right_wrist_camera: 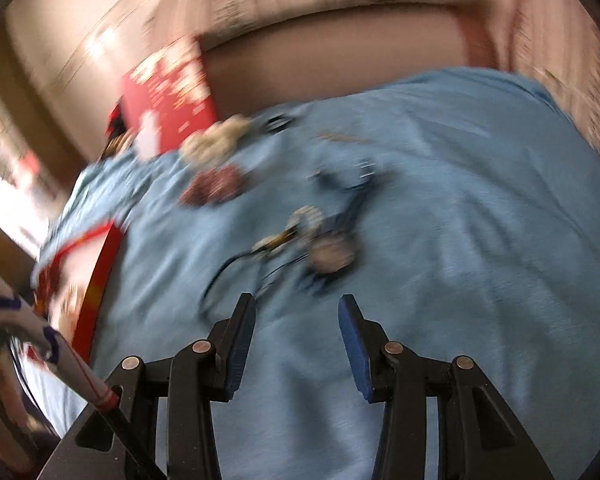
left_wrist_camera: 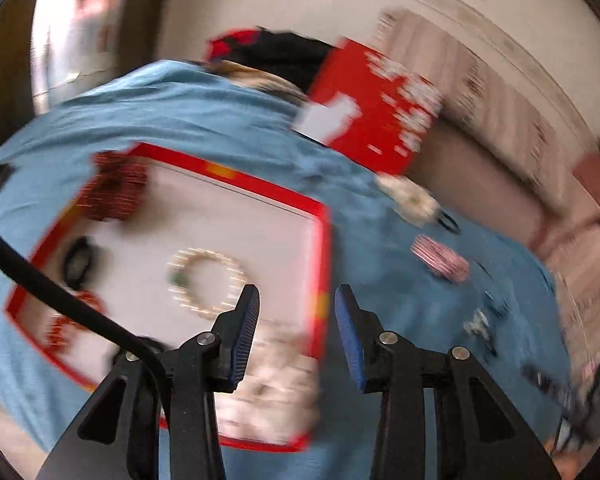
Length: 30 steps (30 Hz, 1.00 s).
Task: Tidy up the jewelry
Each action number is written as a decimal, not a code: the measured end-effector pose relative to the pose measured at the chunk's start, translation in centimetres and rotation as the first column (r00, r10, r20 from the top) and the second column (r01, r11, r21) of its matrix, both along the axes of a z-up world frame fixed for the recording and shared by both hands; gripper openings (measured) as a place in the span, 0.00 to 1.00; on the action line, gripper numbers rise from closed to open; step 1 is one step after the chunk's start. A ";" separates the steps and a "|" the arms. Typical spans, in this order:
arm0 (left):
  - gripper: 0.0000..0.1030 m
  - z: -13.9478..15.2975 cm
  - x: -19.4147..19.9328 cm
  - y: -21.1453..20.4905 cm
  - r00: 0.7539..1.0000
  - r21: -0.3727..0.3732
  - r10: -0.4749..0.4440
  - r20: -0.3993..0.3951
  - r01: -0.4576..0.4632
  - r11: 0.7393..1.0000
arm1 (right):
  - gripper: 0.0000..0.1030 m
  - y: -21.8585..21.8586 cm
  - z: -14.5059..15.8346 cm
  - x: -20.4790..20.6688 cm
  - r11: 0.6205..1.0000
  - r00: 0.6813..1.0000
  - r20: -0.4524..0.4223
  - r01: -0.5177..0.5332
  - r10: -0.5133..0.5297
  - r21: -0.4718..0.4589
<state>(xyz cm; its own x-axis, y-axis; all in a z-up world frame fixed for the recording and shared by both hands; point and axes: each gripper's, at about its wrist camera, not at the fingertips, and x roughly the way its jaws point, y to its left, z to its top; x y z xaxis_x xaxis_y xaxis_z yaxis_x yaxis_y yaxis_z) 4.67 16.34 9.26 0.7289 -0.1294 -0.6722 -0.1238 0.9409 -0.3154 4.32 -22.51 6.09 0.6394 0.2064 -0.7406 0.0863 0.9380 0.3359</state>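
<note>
Blue cloth [left_wrist_camera: 204,120]: covers the worktop, likely so small pieces show up and do not roll or scratch.
Red tray [left_wrist_camera: 260,184]: a white-floored, red-rimmed box lying flat at about 9 o'clock of the left view; it looks like the place where the sorted pieces go.
Sorted jewelry: a pearl ring [left_wrist_camera: 206,280] rests apart from a dark red piece [left_wrist_camera: 116,192] at 11 o'clock of the tray floor and a black piece [left_wrist_camera: 78,262] at 9 o'clock, spaced, it seems, so strands do not tangle.
Loose jewelry: a tangle [right_wrist_camera: 320,240] of beads and thin black cord lies on the cloth at 12 o'clock of the right view, with a maroon piece [right_wrist_camera: 216,186] and a cream cluster [right_wrist_camera: 216,140] at 11 o'clock; these appear not yet sorted.
Red box [left_wrist_camera: 380,108]: stands at the cloth's far edge, out of the way.
Left hand-held gripper [left_wrist_camera: 296,304]: released, nothing between the blue pads, above the tray's right rim.
Right hand-held gripper [right_wrist_camera: 298,308]: released, empty, aimed at the tangle, probably to pick from it next.
Blur: heavy in both views, so fine details cannot be told.
</note>
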 end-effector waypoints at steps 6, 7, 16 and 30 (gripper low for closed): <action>0.37 -0.9 2.5 -9.0 0.965 0.038 -0.251 -0.073 0.254 0.966 | 0.47 -5.0 -0.5 2.8 0.997 0.998 -0.023 0.059 -0.058 0.055; 0.37 -1.3 3.2 -11.1 0.949 0.039 -0.302 -0.091 0.306 0.951 | 0.47 -5.4 -0.7 3.1 0.996 0.998 -0.025 0.059 -0.058 0.062; 0.37 -4.7 7.3 -21.4 0.853 0.091 -0.487 -0.187 0.508 0.856 | 0.47 -5.7 -3.2 6.0 0.990 0.998 -0.062 0.012 -0.004 0.137; 0.66 -3.8 19.4 -16.8 0.930 -0.012 -0.325 -0.170 0.328 0.945 | 0.47 -7.7 -4.6 10.7 0.973 0.997 -0.051 0.061 -0.051 0.221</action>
<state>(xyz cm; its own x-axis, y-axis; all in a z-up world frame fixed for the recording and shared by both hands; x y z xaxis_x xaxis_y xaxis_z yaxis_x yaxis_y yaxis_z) 24.05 -0.49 5.48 0.5249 -0.3293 -0.7849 0.1413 0.9430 -0.3012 15.06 -30.24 1.50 0.6220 0.3339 -0.7083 0.1557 0.8337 0.5298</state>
